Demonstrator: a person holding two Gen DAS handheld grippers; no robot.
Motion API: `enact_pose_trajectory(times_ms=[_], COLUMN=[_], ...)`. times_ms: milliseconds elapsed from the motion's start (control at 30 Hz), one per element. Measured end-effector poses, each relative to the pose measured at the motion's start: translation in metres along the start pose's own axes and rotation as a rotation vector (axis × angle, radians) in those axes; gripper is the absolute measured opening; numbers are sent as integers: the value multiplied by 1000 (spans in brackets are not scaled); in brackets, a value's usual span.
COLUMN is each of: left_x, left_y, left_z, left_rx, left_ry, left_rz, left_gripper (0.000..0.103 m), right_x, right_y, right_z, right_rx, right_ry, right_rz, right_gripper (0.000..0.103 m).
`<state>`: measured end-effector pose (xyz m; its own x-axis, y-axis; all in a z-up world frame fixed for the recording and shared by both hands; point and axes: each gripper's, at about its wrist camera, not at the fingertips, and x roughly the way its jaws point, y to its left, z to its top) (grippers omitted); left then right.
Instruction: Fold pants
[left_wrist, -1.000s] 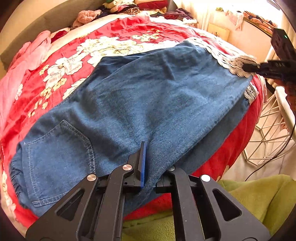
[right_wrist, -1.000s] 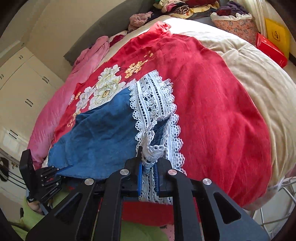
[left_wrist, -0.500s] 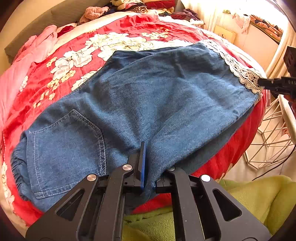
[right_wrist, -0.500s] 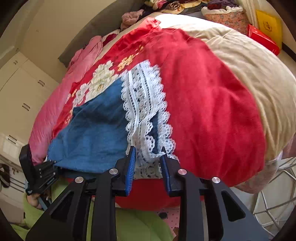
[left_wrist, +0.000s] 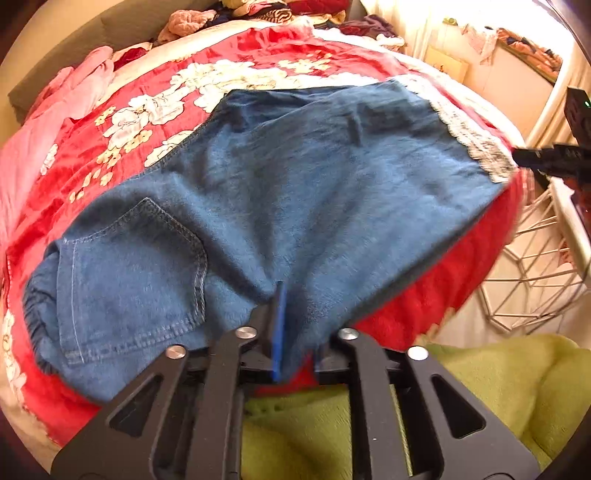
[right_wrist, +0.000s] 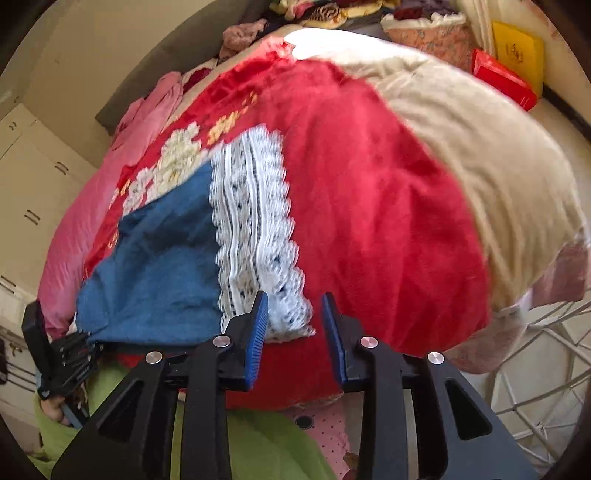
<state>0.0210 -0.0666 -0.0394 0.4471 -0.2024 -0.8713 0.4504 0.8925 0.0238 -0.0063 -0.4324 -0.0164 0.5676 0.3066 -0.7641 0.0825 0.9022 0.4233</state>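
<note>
Two grippers, both letting go; closest to me, my left gripper (left_wrist: 295, 332) has its jaws just starting to part, with the near edge of the pants (left_wrist: 295, 192) draped between them, the denim covering the far pad so I cannot tell whether it is pinched or already slack; under both tools sits something soft and green (left_wrist: 480, 398), which I take for my own lap or a throw; my right gripper (right_wrist: 295, 332) is spreading too, blue pads clearly apart, the lace hem (right_wrist: 255, 221) lying just ahead of the left-hand pad and reaching into the gap, nothing pressed on it. Beyond my left fingertips the denim lies flat on the red floral bedspread (left_wrist: 258, 55), back pocket (left_wrist: 133, 266) off to the left, hem far out to the right where the other tool's tip shows; past that, pink bedding (left_wrist: 33, 147) and a heap of clothes at the bed's far end; a wire basket (left_wrist: 535, 258) stands off the right edge. My read: the legs are laid one on the other, a lengthwise fold just set down. Next up calls for both tools to clear the cloth, then a fresh grip on the hem to carry it over toward the waistband without dragging the lower layer.
</note>
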Motion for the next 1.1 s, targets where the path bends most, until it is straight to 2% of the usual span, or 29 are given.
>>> enact_pose_trajectory(times_ms=[67,167,200,367,467,600,667,733,800,833,933,967,1100], left_x=[-11,-30,-37,-62,-61,-47,-37,-22,-14,-13,-28,-32,-21], left_y=[1,9,16,64,104,151,169,176,173,172,180,185,198], left_z=[-5,-12,-14,-16,-22,-30,-32,-28,-20,-17,-16,-16,-21], left_rx=[-18,-52,-73,-216,-336,-496,-552,-562,-554,-547,-558,-553,-559], left_ry=[-13,-53,-69,-141,-139,-101,-73,-61,-74,-81,-148,-150,-101], left_rz=[-23,-17,1,82,137,210,234,234,216,239,272,302,278], left_gripper=[32,37,43,60,75,85,86,84,41,37,35,35,38], right_x=[-13,-14,-10,17,31,41,45,49,51,52,51,51,56], right_y=[11,39,50,88,94,87,81,77,73,72,71,71,69], right_z=[6,6,4,-4,-8,-11,-12,-13,-14,-14,-18,-19,-20], right_rx=[-49,-158,-201,-341,-365,-349,-335,-323,-315,-308,-310,-312,-304], right_ry=[-61,-103,-99,-60,-22,9,17,27,34,41,43,46,56], right_rz=[-15,-12,-8,28,34,14,8,8,7,8,17,20,25], right_gripper=[39,48,50,51,57,59,61,62,62,62,62,62,62])
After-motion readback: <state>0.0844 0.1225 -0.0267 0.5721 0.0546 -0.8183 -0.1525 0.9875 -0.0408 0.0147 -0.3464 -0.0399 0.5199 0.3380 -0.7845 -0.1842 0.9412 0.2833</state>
